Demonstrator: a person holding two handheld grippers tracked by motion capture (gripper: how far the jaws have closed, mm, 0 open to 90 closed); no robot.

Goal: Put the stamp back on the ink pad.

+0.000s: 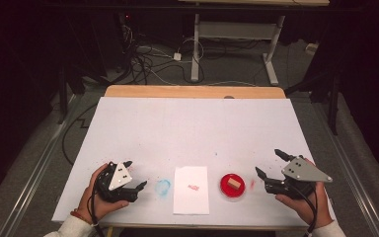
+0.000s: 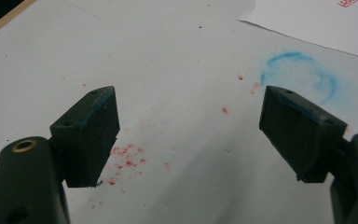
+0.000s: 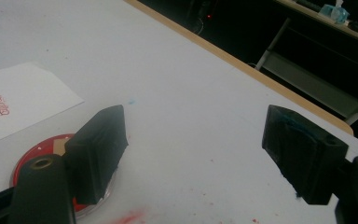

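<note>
Your left gripper (image 1: 132, 176) rests at the near left of the table (image 1: 192, 123) with its jaws wide apart and nothing between them; in the left gripper view there is bare table between the jaws, with red specks and a blue ring stain (image 2: 303, 74) ahead. Your right gripper (image 1: 270, 163) is at the near right, its jaws also spread and empty.

The stamp (image 1: 234, 183), a small tan block, sits in the red dish (image 1: 227, 190), between the paper (image 1: 191, 195) and your right gripper. In the right gripper view the dish (image 3: 28, 158) lies partly behind the left jaw, so the gripper stands just beside it and does not touch it.

The paper lies flat at the near middle of the table, and it carries one red mark (image 1: 193, 187) near its centre. The right gripper view shows this mark (image 3: 0, 105) as a small rectangular print.

I judge that the work is stamping, and that it is mostly done: the print is on the paper, the stamp is back in its dish, and both grippers are free. What is left, as far as I can tell, is little: maybe another print, or only to move your hands away. If you need one more print, the right gripper is the nearer one to the stamp.
</note>
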